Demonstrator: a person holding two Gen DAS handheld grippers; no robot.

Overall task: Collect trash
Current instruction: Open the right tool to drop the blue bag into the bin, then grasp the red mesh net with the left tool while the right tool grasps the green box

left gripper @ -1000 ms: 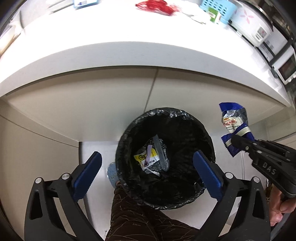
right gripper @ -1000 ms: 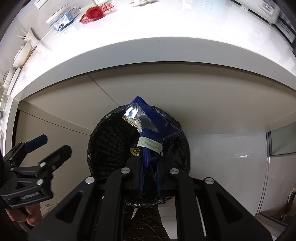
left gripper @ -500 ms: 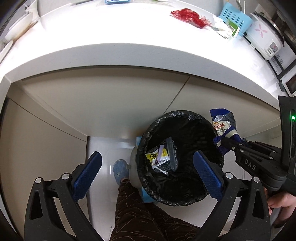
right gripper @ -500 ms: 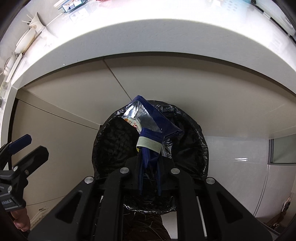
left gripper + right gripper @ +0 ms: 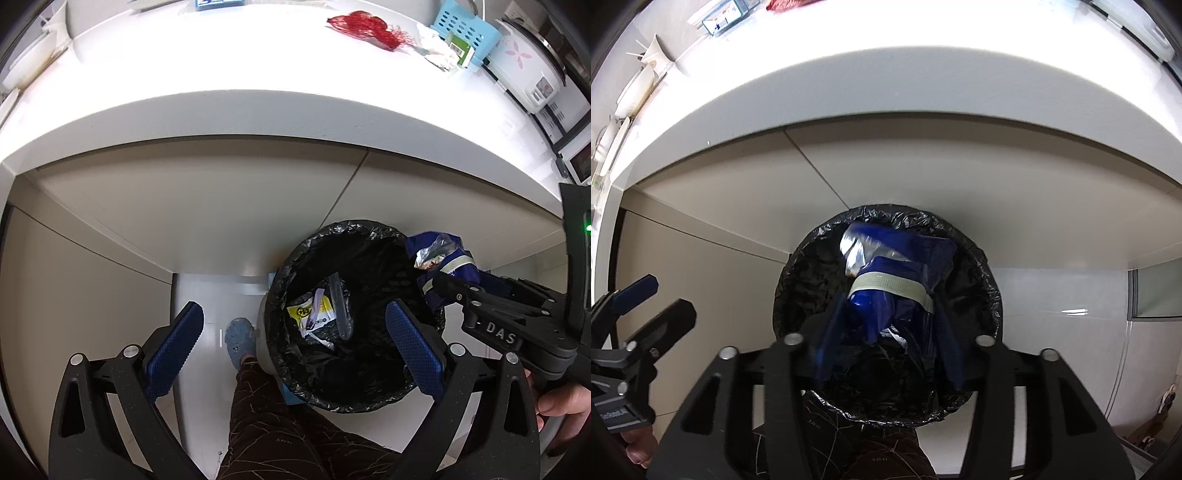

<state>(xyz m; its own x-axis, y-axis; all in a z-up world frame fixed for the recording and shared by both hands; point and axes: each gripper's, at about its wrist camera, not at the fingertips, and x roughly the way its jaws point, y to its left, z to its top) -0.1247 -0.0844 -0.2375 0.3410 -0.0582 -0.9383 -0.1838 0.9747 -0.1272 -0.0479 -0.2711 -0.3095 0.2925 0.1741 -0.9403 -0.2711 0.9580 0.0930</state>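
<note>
Moved over bin [image 5: 886, 229] w/ blue wrapper [image 5: 897, 273]; right gripper [image 5: 886, 339] now parted, blurred. Left gripper [image 5: 291, 347] wide apart, pointing down. "DAS" on right gripper body.

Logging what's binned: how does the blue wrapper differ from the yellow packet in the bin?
The blue wrapper is up at the rim, between the right claw's fingers; the yellow packet lies at the bottom, untouched. The blue wrapper is crumpled, silver lining showing; the yellow packet looks flatter. Both are over the black-lined bin.
</note>
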